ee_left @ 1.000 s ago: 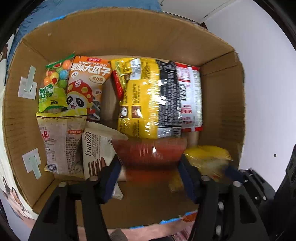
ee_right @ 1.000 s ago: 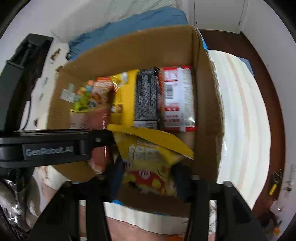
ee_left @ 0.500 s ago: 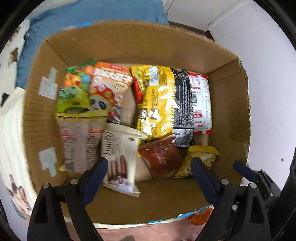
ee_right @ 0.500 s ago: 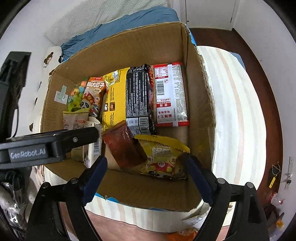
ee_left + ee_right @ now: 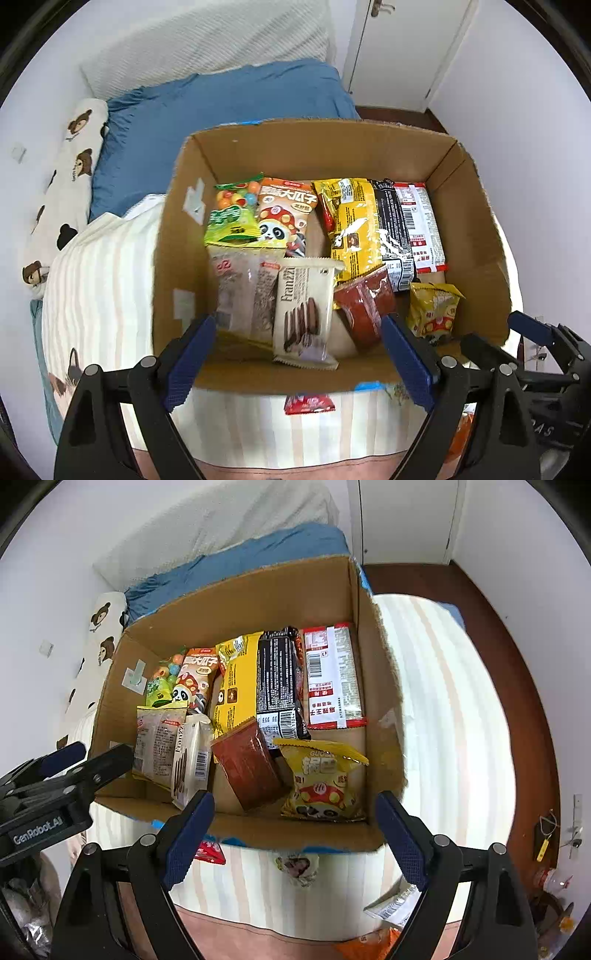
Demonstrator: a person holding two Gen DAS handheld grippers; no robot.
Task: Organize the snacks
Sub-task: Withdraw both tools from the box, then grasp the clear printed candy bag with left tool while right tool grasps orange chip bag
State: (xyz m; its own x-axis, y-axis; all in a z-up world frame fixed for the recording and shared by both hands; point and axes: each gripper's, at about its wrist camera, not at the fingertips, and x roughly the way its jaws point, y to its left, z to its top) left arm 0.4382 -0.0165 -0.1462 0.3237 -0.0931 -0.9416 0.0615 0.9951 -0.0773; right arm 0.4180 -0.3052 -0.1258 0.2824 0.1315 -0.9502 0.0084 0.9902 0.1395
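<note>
A cardboard box sits on a striped bed and holds several snack packs. A dark red pack and a small yellow pack lie at its near side, beside a white Franzzi biscuit pack. Large yellow, black and red-white packs lie further in. My left gripper is open and empty above the box's near edge. My right gripper is open and empty, also just outside the near wall.
A red wrapper lies on the striped bedspread in front of the box. A white packet and an orange packet lie near the bed's front. A blue pillow is behind the box.
Both grippers opened, released the dark red pack and the small yellow pack into the box, then pulled back and up out of the box.
</note>
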